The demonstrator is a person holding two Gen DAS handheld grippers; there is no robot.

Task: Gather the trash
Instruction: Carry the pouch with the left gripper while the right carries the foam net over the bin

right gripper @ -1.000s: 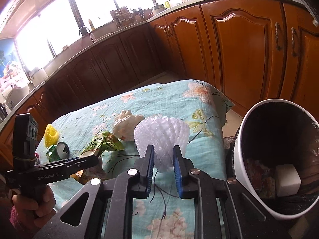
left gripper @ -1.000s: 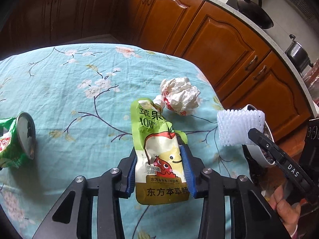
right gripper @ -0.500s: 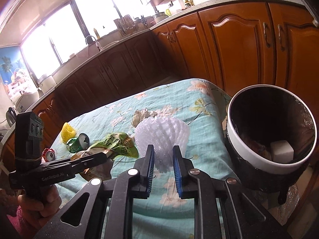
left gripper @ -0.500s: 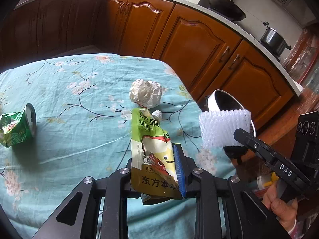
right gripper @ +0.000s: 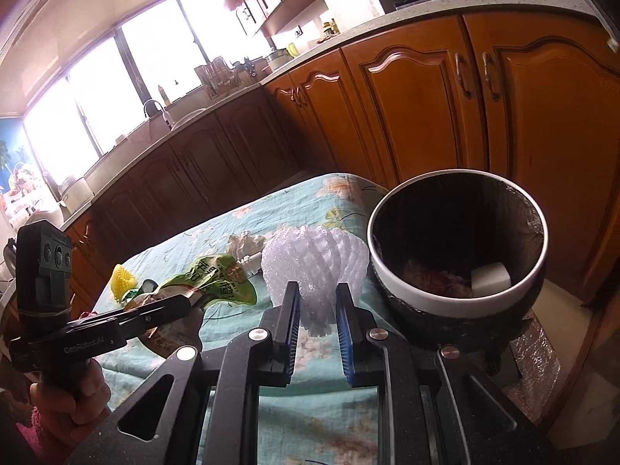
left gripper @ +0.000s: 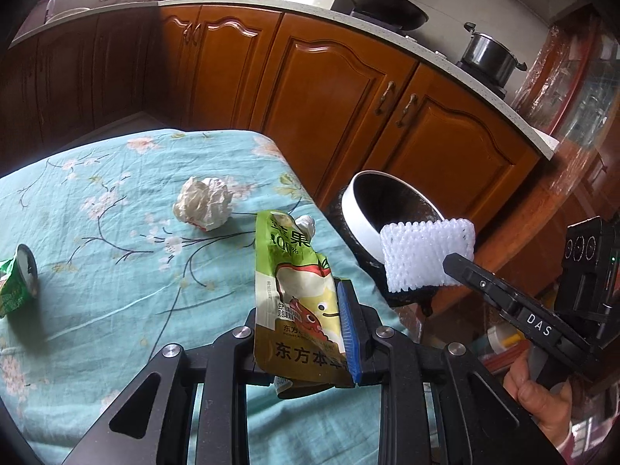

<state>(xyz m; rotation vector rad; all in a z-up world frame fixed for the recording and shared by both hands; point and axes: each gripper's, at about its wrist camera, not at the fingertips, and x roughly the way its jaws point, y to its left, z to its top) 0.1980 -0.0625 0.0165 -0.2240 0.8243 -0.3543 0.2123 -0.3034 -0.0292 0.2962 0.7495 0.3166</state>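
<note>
Beside the bin [right gripper: 457,294], your right gripper [right gripper: 317,331] pinches the foam net [right gripper: 314,267] narrowly, poised for dropping. Left gripper [left gripper: 310,333], farther from the bin, clamps the juice pouch [left gripper: 294,294] nearly closed, lifted clear.

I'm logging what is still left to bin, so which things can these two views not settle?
- Left wrist view: the green can is cut off by the left edge.
- Right wrist view: the trash bin wall hides most of its contents; only a white block is clear.
- Right wrist view: the left gripper covers the juice pouch bottom.
- Left wrist view: the foam net hides the right gripper's tips.
</note>
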